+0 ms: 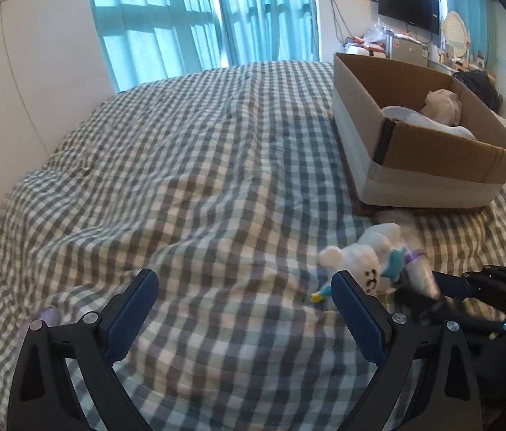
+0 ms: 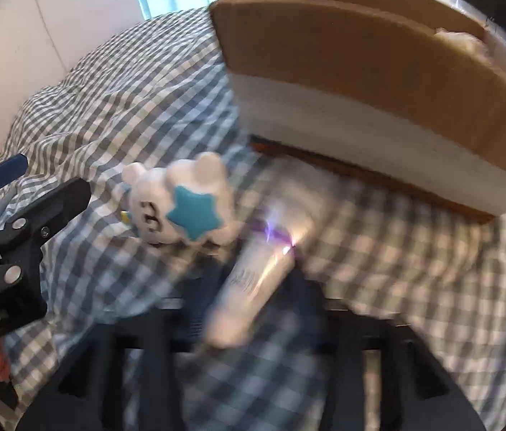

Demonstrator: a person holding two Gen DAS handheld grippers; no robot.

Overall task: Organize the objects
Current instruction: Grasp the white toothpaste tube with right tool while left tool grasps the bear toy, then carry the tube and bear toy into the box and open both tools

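Note:
A white plush toy (image 1: 360, 258) with a teal star lies on the checked bed; it also shows in the right wrist view (image 2: 181, 201). My right gripper (image 2: 253, 287) is shut on a white tube with a purple band (image 2: 253, 273), held just above the bed beside the plush. The tube (image 1: 419, 273) and right gripper (image 1: 446, 287) show at the right of the left wrist view. My left gripper (image 1: 245, 309) is open and empty over the bed, left of the plush. A cardboard box (image 1: 443, 158) holding white items stands beyond.
The box (image 2: 360, 72) fills the upper right of the right wrist view. The left gripper's fingers (image 2: 62, 201) show at its left edge. A small yellow-blue item (image 1: 319, 294) lies by the plush. Teal curtains (image 1: 199, 18) and a wall stand behind the bed.

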